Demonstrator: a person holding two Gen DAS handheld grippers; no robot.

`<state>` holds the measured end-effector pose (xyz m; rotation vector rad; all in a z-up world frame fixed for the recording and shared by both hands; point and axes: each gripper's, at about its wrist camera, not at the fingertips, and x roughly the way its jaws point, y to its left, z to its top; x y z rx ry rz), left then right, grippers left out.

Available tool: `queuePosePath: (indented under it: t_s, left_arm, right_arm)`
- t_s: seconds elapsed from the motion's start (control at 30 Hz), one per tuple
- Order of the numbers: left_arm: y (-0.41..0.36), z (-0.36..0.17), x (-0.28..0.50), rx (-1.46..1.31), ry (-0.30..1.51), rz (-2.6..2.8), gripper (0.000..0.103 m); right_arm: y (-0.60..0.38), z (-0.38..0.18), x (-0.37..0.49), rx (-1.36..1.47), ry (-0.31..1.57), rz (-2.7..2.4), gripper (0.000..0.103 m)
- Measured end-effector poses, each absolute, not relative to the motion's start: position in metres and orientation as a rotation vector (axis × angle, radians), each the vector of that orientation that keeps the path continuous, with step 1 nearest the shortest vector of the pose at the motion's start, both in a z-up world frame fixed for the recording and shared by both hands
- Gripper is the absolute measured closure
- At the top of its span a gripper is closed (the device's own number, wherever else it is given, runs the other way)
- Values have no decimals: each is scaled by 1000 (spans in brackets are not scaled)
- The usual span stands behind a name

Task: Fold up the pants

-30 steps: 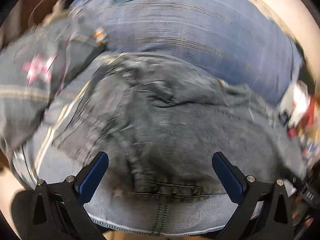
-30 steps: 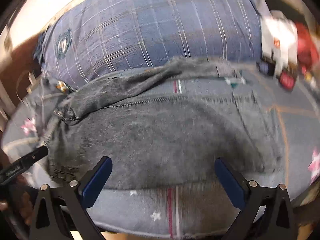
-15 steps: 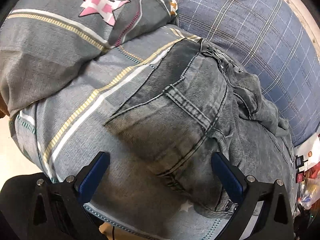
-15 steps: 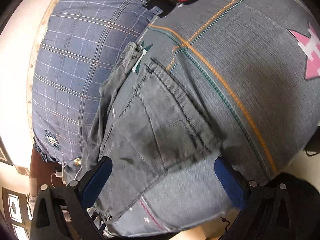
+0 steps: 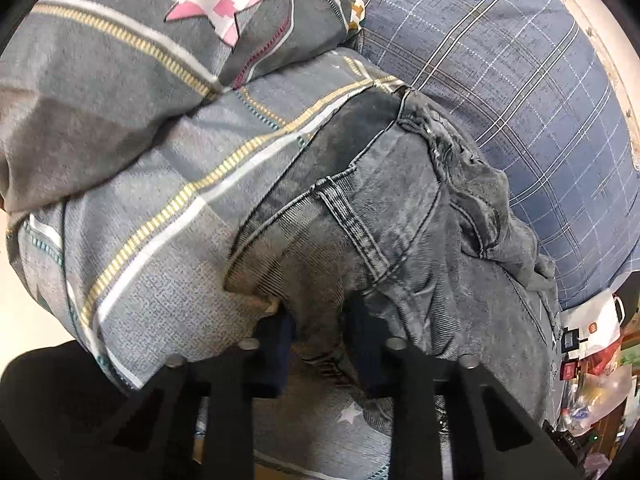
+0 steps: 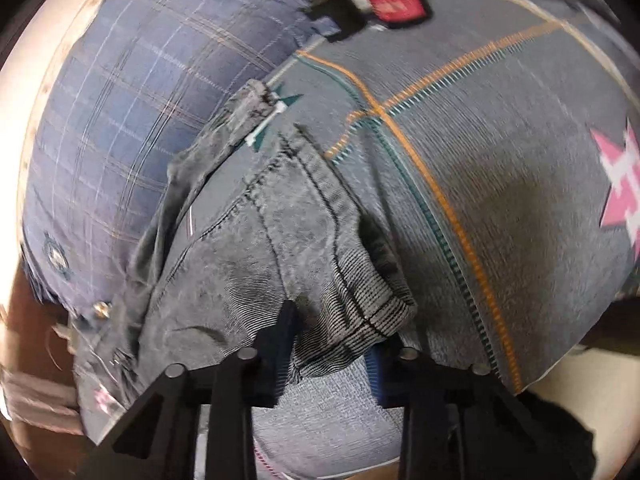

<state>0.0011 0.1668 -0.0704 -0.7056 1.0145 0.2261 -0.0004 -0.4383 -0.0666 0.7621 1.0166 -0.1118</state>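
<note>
Grey washed denim pants (image 5: 400, 216) lie partly folded on a grey patterned bedspread (image 5: 152, 216). My left gripper (image 5: 320, 340) is shut on the near edge of the pants, with fabric bunched between its blue pads. In the right wrist view the same pants (image 6: 280, 248) run up and left, with a hem (image 6: 252, 108) at the far end. My right gripper (image 6: 332, 340) is shut on a ribbed corner of the pants near the bed's front edge.
A blue plaid pillow (image 5: 520, 80) lies behind the pants and shows in the right wrist view (image 6: 140, 100). A folded grey quilt with a pink star (image 5: 212, 0) sits at the left. Bags and clutter (image 5: 592, 344) sit right; a red item (image 6: 396, 4) lies at the bed's far edge.
Both grippers were open half a second ago. Both have moved down onto the near edge of the pants and closed on the fabric.
</note>
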Motion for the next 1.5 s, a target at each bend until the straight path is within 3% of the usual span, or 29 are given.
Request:
queuePosePath:
  t_s: [0.1, 0.23, 0.33, 0.4, 0.43, 0.5, 0.53, 0.57, 0.63, 0.7, 0.77, 0.83, 0.9, 1.0, 1.1, 1.33, 1.43, 1.5]
  left_arm:
    - [163, -47, -7, -645, 943, 267, 90]
    - [157, -15, -26, -593, 840, 299, 90]
    - [158, -25, -23, -563, 865, 336, 90]
    - [166, -48, -20, -590, 952, 355, 88]
    - [168, -56, -17, -594, 981, 359, 85]
    - [173, -59, -19, -616, 978, 372, 77]
    - [172, -55, -19, -600, 976, 370, 76]
    - [172, -52, -19, -593, 973, 364, 75]
    - [169, -40, -22, -574, 951, 370, 64]
    - [165, -23, -25, -540, 903, 370, 61]
    - [158, -4, -28, -490, 844, 362, 53]
    - [149, 8, -25, -456, 802, 338, 34]
    - [135, 14, -22, -413, 772, 298, 28]
    - [124, -10, -4, -338, 862, 272, 27]
    - [132, -74, 18, -320, 1147, 308, 27]
    - [133, -40, 11, -277, 999, 344, 27]
    - [131, -35, 14, -281, 957, 308, 24]
    - [132, -59, 23, -293, 1057, 290, 22]
  right_arm:
    - [-434, -50, 3, 671, 996, -117, 81]
    - [-425, -18, 1, 545, 923, -133, 85]
    - [-422, -18, -1, 474, 917, -155, 84]
    - [-430, -51, 2, 488, 1025, -182, 83]
    - [-434, -58, 1, 504, 1043, -183, 82]
    - [-437, -63, -5, 488, 1048, -193, 68]
    - [-439, -60, -8, 475, 1035, -210, 48]
    - [-441, -51, -11, 462, 1007, -230, 36]
    - [-445, -33, -14, 457, 947, -244, 35]
    - [-442, -8, -13, 458, 871, -216, 35]
    - [-429, 9, -6, 477, 814, -111, 33]
    - [-420, 2, 6, 503, 830, 3, 28]
    - [-415, -21, 17, 533, 911, 28, 28]
    - [-420, -75, 34, 558, 1094, -39, 28]
    - [-416, -71, 30, 551, 1076, -56, 29]
    - [-394, -14, 50, 452, 930, 13, 25]
    - [-390, -24, 66, 473, 934, 68, 24]
    - [-395, -58, 78, 491, 1024, 31, 24]
